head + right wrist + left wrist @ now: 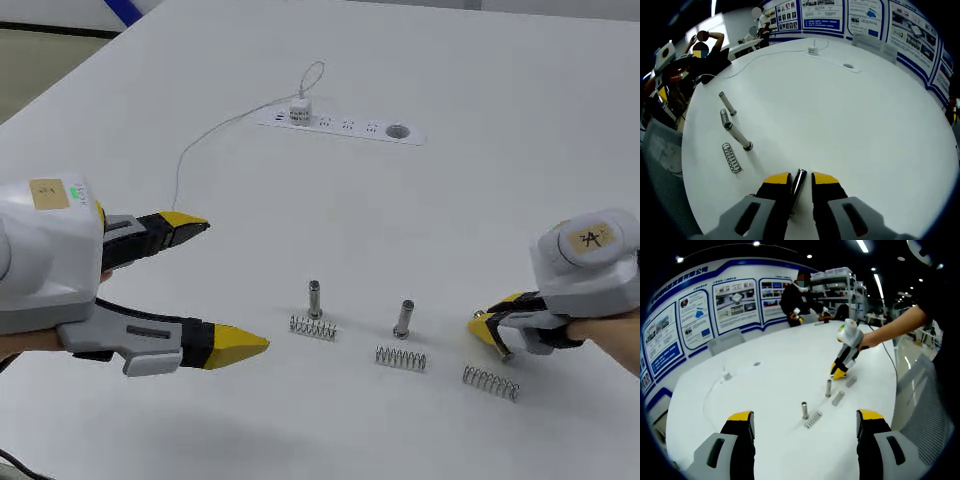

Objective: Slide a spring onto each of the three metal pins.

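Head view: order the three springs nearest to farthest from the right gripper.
1. Right spring, beside the right gripper.
2. Middle spring, in front of the right standing pin.
3. Left spring, in front of the left standing pin.

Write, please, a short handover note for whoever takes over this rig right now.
Left hand-held gripper: open, empty, left of the parts.
Right hand-held gripper: shut on the third pin, low over the white table, near the right spring.
Left pin and middle pin stand upright; the left spring and middle spring lie flat in front of them.
Done: no spring is on a pin yet.
Left: all three springs to slide on.
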A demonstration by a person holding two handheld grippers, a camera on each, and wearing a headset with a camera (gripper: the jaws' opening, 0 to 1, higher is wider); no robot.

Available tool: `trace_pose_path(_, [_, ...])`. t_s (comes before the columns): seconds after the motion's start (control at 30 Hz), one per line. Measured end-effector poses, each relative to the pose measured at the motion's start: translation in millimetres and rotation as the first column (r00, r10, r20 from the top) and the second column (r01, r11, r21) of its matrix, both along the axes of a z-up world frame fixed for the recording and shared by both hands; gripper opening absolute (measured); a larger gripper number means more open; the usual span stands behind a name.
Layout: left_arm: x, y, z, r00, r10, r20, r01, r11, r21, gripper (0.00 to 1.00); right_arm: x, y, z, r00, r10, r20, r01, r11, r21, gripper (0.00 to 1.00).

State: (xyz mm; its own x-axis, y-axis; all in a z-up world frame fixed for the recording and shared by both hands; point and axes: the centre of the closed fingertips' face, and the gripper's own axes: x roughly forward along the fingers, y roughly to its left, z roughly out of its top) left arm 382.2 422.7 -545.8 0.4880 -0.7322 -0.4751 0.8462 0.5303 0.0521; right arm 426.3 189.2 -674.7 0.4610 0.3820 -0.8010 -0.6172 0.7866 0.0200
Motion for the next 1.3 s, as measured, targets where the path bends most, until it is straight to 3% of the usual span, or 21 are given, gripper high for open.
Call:
trace_pose_path(0.53, [0.2, 3.7, 7.1, 1.0, 0.022, 0.017, -0.022, 1.0, -0.007, 0.85, -1.3, -0.9, -1.7, 0.992, -0.103, -0.075, 0.101, 0.994, -0.034, 0.09])
trace_pose_path(0.7, [-0.3, 6.5, 11.8, 0.999, 0.039, 0.028, -0.039, 0.999, -0.009, 0.85, -1.4, -0.6, -2.2, 0.994, -0.08, -0.076, 0.077, 0.996, -0.05, 0.08])
trace_pose_path(0.8, [-3.9, 6.8, 15.7, 0.998, 0.045, 0.033, -0.045, 0.999, -0.013, 0.85, -3.7, 0.8, -1.6, 0.994, -0.075, -0.084, 0.073, 0.997, -0.032, 0.08])
trace_pose_path(1.2, [-10.9, 5.6, 17.3, 0.997, 0.065, 0.041, -0.064, 0.998, -0.011, 0.85, -5.5, 0.4, 15.0, 0.998, -0.067, -0.013, 0.068, 0.996, 0.054, 0.08])
trace_pose_path(1.3, [-12.4, 4.0, 17.5, 0.997, 0.059, 0.04, -0.059, 0.998, -0.006, 0.85, -4.0, -1.4, 22.3, 0.998, -0.066, 0.024, 0.064, 0.996, 0.066, 0.08])
